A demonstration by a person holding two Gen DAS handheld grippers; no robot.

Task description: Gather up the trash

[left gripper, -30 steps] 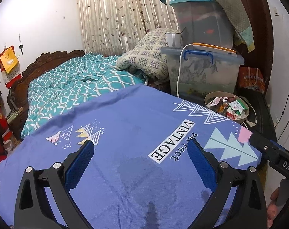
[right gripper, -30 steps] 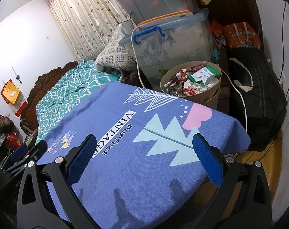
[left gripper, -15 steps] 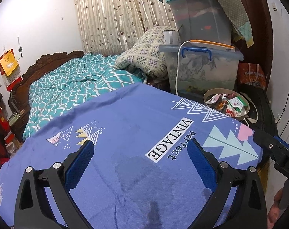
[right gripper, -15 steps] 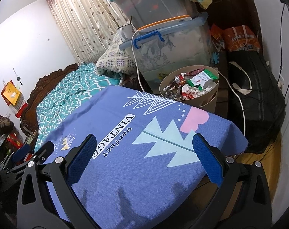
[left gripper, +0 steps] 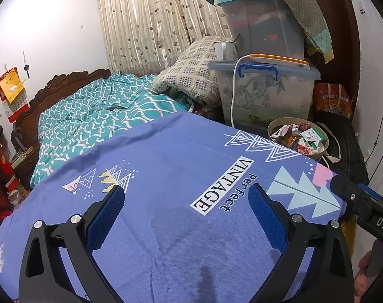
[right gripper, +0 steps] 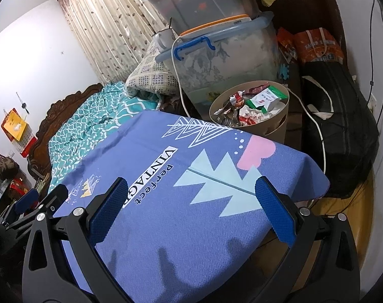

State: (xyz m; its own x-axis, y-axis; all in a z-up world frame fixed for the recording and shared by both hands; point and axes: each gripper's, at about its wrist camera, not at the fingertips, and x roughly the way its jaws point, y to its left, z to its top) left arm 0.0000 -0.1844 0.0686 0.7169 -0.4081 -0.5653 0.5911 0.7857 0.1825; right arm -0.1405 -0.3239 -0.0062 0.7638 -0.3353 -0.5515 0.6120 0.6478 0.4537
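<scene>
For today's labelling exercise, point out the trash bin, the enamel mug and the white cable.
trash bin (right gripper: 277, 126): right wrist view, outer wall.
enamel mug (left gripper: 223, 51): left wrist view, side.
white cable (left gripper: 232, 101): left wrist view, hanging stretch.

Bare blue cloth (right gripper: 166, 227) ahead, full bin (right gripper: 272, 126) beyond, storage boxes (right gripper: 224, 58) crowding behind

A: What does the left gripper (left gripper: 186, 217) look like?
B: Black frame, 2 blue textured pads (left gripper: 263, 212), silver screws.
A: And the right gripper (right gripper: 191, 210)?
B: Same build; white letters "DAS" show on its black side.
</scene>
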